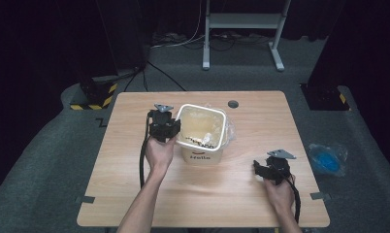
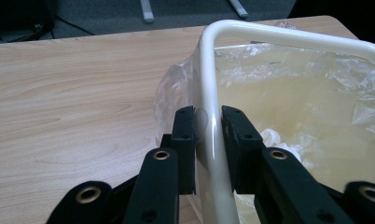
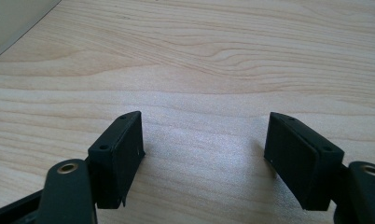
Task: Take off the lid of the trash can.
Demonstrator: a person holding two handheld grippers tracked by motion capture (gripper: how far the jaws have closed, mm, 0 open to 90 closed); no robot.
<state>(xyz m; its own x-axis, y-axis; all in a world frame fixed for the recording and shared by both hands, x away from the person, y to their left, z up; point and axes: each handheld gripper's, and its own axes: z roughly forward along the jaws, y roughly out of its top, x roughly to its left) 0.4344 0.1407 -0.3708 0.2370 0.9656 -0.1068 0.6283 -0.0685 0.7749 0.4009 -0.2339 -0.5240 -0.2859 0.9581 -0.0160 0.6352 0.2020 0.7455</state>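
A cream plastic bin (image 1: 200,156) lined with a clear bag (image 2: 171,88) stands at the middle of the wooden table (image 1: 135,194). Crumpled white scraps (image 1: 206,138) lie at its bottom. My left gripper (image 1: 176,130) reaches the bin's left rim (image 2: 288,39). In the left gripper view the left gripper (image 2: 209,116) is shut on that rim, one jaw outside against the bag and one inside. My right gripper (image 1: 260,167) rests low over the bare table at the front right. In the right gripper view the right gripper (image 3: 204,140) stands open with only wood between its jaws.
A dark round grommet (image 1: 233,104) sits in the tabletop behind the bin. On the floor to the right of the table lies a blue object in a clear bag (image 1: 326,159). A white stand (image 1: 241,22) is beyond the table. The bin's corner (image 3: 13,16) edges the right gripper view.
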